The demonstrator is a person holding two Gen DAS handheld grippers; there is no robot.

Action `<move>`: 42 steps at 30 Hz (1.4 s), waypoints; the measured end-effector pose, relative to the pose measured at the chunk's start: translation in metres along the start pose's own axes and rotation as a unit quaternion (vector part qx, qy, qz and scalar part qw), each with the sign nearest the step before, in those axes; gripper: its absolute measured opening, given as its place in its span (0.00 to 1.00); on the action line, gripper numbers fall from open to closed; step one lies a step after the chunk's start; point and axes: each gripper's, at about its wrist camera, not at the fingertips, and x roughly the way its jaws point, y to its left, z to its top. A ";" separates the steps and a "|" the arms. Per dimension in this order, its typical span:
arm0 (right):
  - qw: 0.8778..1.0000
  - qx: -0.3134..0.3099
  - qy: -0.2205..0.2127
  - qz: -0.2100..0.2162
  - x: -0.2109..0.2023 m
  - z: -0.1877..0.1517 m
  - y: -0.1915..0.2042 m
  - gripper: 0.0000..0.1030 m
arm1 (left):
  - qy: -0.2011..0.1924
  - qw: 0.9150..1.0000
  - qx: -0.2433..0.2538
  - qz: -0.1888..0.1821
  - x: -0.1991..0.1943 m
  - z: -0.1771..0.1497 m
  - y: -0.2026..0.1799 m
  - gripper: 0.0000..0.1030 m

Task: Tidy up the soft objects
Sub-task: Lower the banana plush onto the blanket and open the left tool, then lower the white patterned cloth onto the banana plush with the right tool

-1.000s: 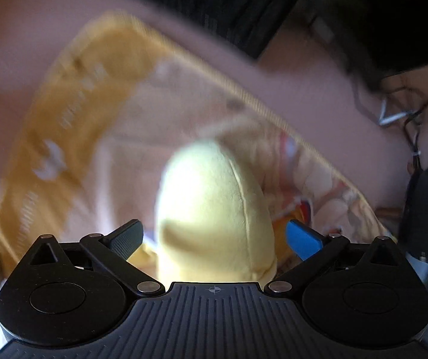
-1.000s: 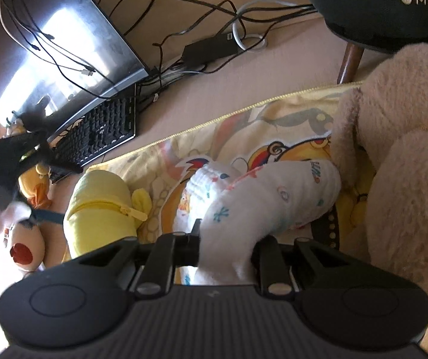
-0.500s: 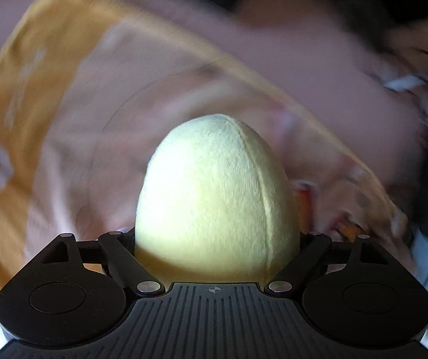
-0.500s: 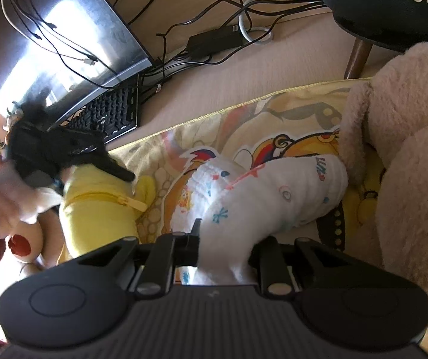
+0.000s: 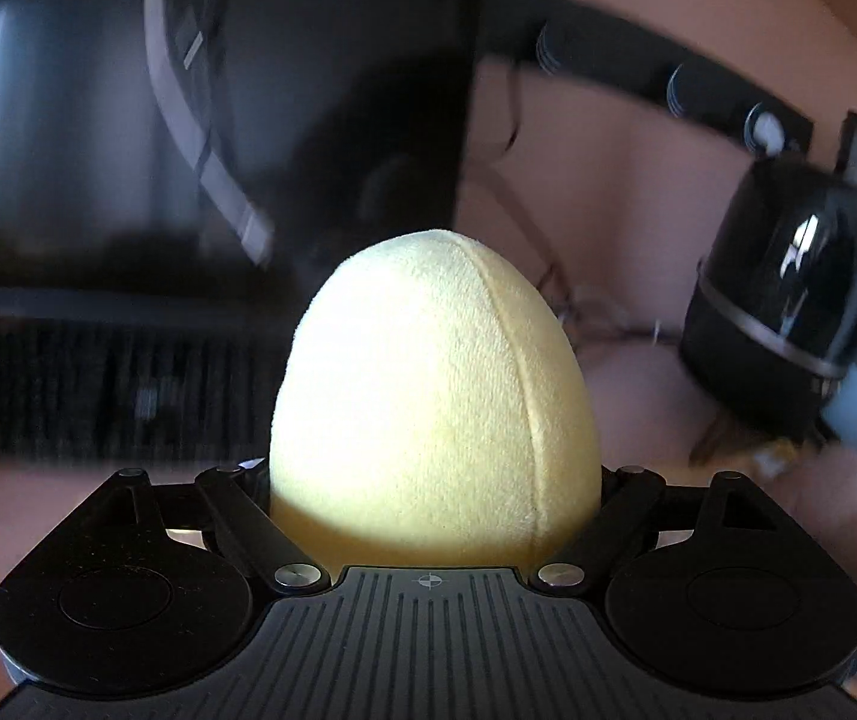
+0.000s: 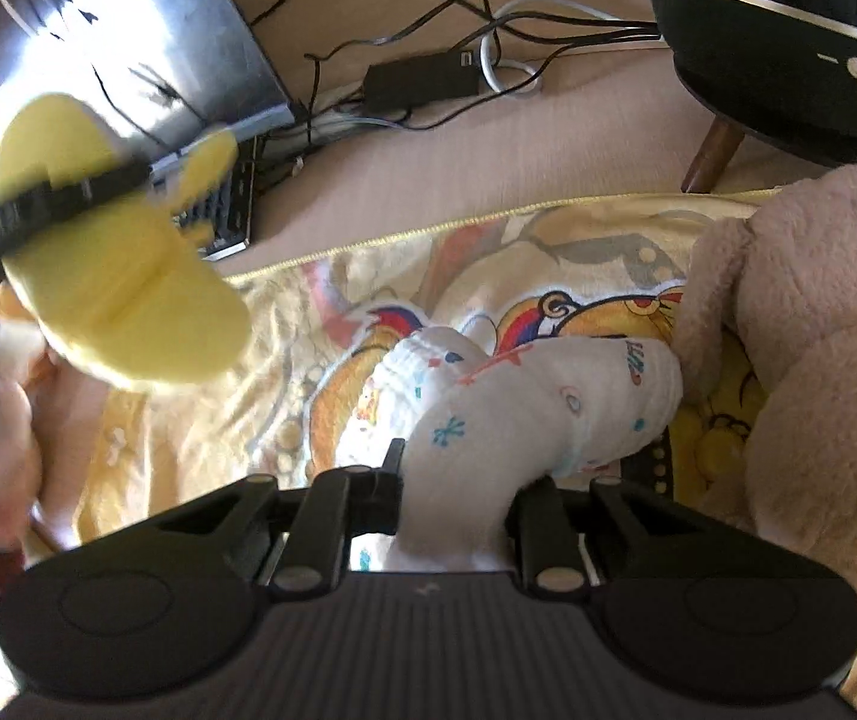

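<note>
Both tongs are clamped mid-carry, the left gripper (image 5: 434, 480) on a yellow egg-shaped plush toy (image 5: 434, 396) in the air, the right gripper (image 6: 455, 510) on a white printed cloth roll (image 6: 524, 414) over the yellow cartoon blanket (image 6: 200, 420) beside a beige plush bear (image 6: 812, 348), so neither looks placed.

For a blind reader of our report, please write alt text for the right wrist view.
The right gripper is shut on a rolled white printed cloth that lies on a yellow cartoon blanket, its far end beside a beige plush toy. At left, the left gripper holds a yellow plush toy in the air.
</note>
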 end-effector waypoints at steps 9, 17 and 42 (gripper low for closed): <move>0.999 -0.031 0.016 -0.019 0.000 -0.003 0.027 0.20 | 0.049 0.997 0.020 -0.050 -0.076 -0.064 0.038 0.93; 0.998 -0.064 0.007 -0.004 -0.006 0.007 0.054 0.16 | 0.132 0.990 -0.014 -0.056 -0.097 -0.099 0.080 0.97; 0.894 -0.372 0.121 0.220 0.018 -0.016 0.282 0.15 | 0.136 0.987 -0.006 0.090 -0.145 -0.117 0.059 0.96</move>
